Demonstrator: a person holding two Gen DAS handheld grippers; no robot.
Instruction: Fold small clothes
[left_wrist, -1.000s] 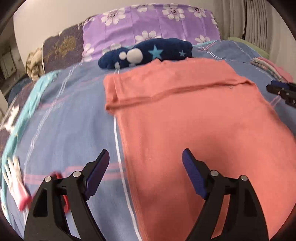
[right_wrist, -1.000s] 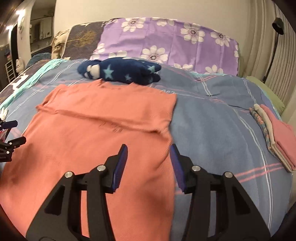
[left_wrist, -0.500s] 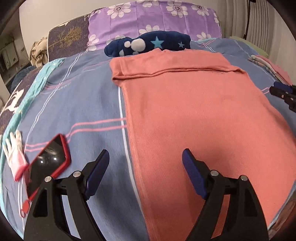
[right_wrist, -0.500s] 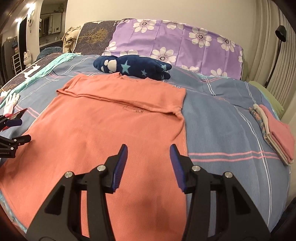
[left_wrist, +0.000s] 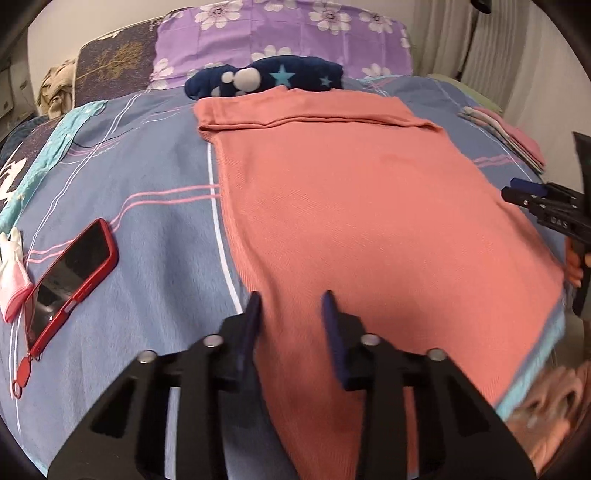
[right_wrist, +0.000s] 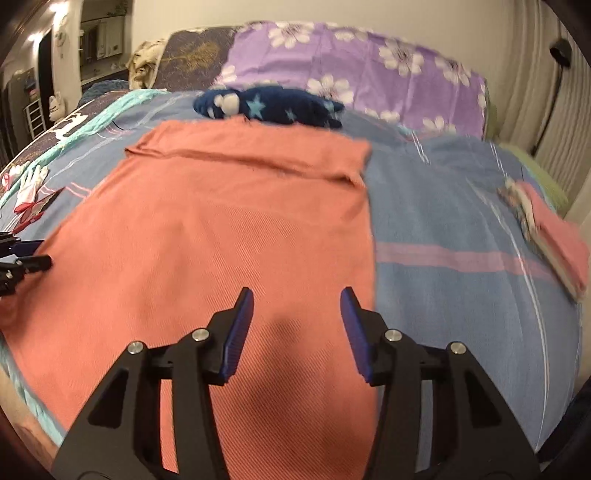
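A salmon-pink garment (left_wrist: 362, 206) lies flat on the blue striped bedspread (left_wrist: 147, 221), its far end folded over into a band. It also shows in the right wrist view (right_wrist: 229, 229). My left gripper (left_wrist: 291, 314) is open with a narrow gap, above the garment's near left edge. My right gripper (right_wrist: 297, 314) is open above the garment's near right part. Each gripper shows at the side of the other's view: the right one (left_wrist: 532, 195), the left one (right_wrist: 26, 254).
A dark blue star-print bundle (left_wrist: 266, 79) lies beyond the garment, before a purple flowered pillow (left_wrist: 280, 33). A red-cased phone (left_wrist: 70, 277) and white glove (left_wrist: 11, 273) lie left. A stack of folded clothes (right_wrist: 546, 236) sits right. The bed's near edge is below.
Both grippers have pulled back toward the near end of the garment. The left jaws have narrowed; the right jaws have widened a little. The phone has come into the left view.
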